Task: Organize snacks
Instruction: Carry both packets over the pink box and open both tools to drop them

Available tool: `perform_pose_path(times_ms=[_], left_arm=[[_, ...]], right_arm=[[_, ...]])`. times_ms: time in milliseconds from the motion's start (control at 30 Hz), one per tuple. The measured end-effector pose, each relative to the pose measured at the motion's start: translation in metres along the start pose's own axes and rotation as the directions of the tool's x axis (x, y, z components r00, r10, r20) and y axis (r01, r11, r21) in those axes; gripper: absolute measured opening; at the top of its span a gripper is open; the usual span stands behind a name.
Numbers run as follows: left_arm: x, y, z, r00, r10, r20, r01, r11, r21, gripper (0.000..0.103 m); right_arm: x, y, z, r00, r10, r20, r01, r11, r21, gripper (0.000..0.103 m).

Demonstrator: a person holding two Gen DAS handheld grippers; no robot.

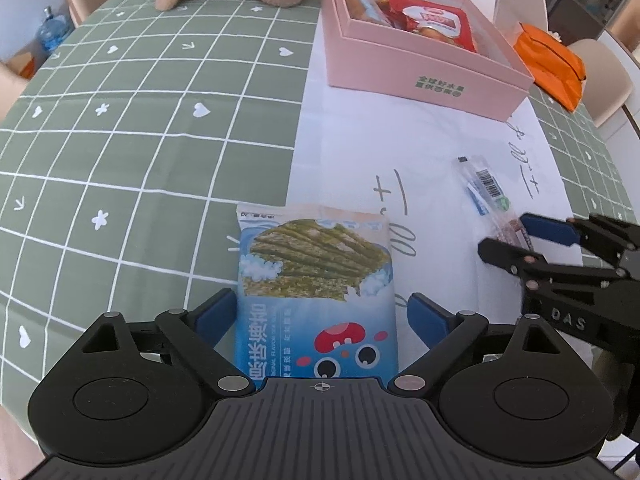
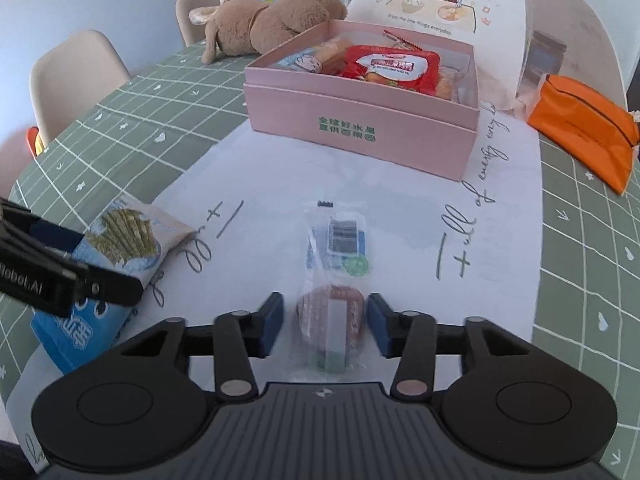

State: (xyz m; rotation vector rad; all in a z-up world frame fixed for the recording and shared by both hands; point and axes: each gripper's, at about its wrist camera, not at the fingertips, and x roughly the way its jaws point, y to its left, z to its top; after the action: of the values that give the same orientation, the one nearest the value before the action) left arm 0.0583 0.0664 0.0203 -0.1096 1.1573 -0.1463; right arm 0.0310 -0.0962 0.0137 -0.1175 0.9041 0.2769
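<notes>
Two snacks lie loose on the tabletop [image 2: 280, 168], on the white runner in front of the pink box [image 2: 360, 132] that already holds several packets. The seaweed bag [image 1: 316, 280] lies flat with its near end between the pads of the left claw [image 1: 320, 316], which is spread; its left pad looks to be just touching the bag's edge, while the right pad stands clear. The clear pack [image 2: 332, 280], a long transparent sleeve with a round brown cake at its near end and a barcode label farther out, lies between the pads of the right claw [image 2: 326, 322], also spread, with a gap on both sides.

The bag should be light, puffed and crackly, its film slick and its crisp sheets easy to crush. A gentle pinch across its width near the lower end, as the left claw is lined up, would suit it; a hard squeeze risks breaking the contents.

The pack is likely light too, with soft, squashable cake and slippery wrap. Taking it across the cake gives the pads something solid to bear on, whereas the flat empty film would probably slide or fold. The blur at this claw makes its exact height over the tabletop hard to judge.
</notes>
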Motion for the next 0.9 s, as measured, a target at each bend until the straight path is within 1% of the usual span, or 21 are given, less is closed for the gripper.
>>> perform_pose_path(times_ms=[67,100,133,200,267,300,400,467,533,600,700,733,800,833,867,900], left_arm=[[0.0,-0.005,-0.002,1.0,0.017,-0.001,-0.017,1.0,0.027,0.095],[0.0,-0.008,-0.003,0.999,0.032,-0.002,-0.032,0.999,0.043,0.093],[-0.001,-0.011,-0.005,0.998,0.058,0.001,-0.058,0.996,0.066,0.089],[-0.002,-0.016,-0.009,0.997,0.083,-0.001,-0.083,0.991,0.102,0.088],[-0.005,-0.016,-0.013,0.998,0.062,-0.002,-0.062,0.994,0.095,0.087],[-0.008,-0.016,-0.015,0.999,0.046,0.0,-0.046,0.995,0.088,0.083],[-0.016,-0.015,-0.02,1.0,-0.019,0.004,0.019,0.998,0.06,0.082],[-0.024,-0.02,-0.018,0.999,-0.047,0.022,0.045,0.997,0.068,0.082],[-0.036,-0.024,-0.01,0.996,-0.075,0.055,0.071,0.995,0.072,0.082],[-0.051,-0.027,0.011,0.988,-0.108,0.114,0.1,0.992,0.075,0.082],[-0.072,-0.034,0.058,0.966,-0.141,0.217,0.124,0.988,0.092,0.083],[-0.078,-0.038,0.077,0.957,-0.149,0.249,0.128,0.987,0.1,0.084],[-0.084,-0.049,0.119,0.929,-0.165,0.33,0.135,0.985,0.112,0.086],[-0.084,-0.054,0.139,0.914,-0.174,0.366,0.144,0.984,0.109,0.089],[-0.079,-0.058,0.162,0.904,-0.179,0.388,0.155,0.983,0.095,0.09],[-0.069,-0.061,0.181,0.904,-0.183,0.387,0.167,0.983,0.075,0.089]], right_arm=[[0.002,0.003,0.003,1.0,-0.017,-0.008,0.017,1.0,-0.009,0.052],[0.002,0.005,0.004,1.0,-0.022,-0.009,0.022,1.0,-0.014,0.043],[0.001,0.005,0.004,1.0,-0.021,-0.01,0.02,1.0,-0.018,0.036],[-0.002,0.004,0.003,1.0,-0.021,-0.021,0.021,1.0,-0.01,0.036],[-0.006,0.002,0.001,0.999,-0.036,-0.02,0.036,0.999,-0.01,0.036],[-0.009,0.0,0.0,0.999,-0.041,-0.017,0.04,0.999,-0.011,0.036],[-0.023,-0.007,-0.004,0.999,-0.037,-0.003,0.037,0.999,-0.003,0.035],[-0.035,-0.013,-0.004,0.999,-0.039,0.013,0.039,0.999,0.005,0.035],[-0.045,-0.019,-0.002,0.998,-0.048,0.032,0.047,0.999,0.019,0.035],[-0.056,-0.026,0.002,0.997,-0.059,0.057,0.057,0.998,0.041,0.035],[-0.067,-0.036,0.01,0.994,-0.067,0.082,0.061,0.995,0.075,0.035],[-0.069,-0.038,0.012,0.994,-0.069,0.087,0.062,0.994,0.086,0.035],[-0.071,-0.042,0.017,0.992,-0.079,0.094,0.069,0.992,0.105,0.035],[-0.072,-0.043,0.019,0.992,-0.087,0.096,0.076,0.991,0.114,0.035],[-0.072,-0.044,0.02,0.991,-0.091,0.099,0.079,0.989,0.121,0.035],[-0.072,-0.045,0.022,0.99,-0.094,0.1,0.081,0.988,0.129,0.035]])
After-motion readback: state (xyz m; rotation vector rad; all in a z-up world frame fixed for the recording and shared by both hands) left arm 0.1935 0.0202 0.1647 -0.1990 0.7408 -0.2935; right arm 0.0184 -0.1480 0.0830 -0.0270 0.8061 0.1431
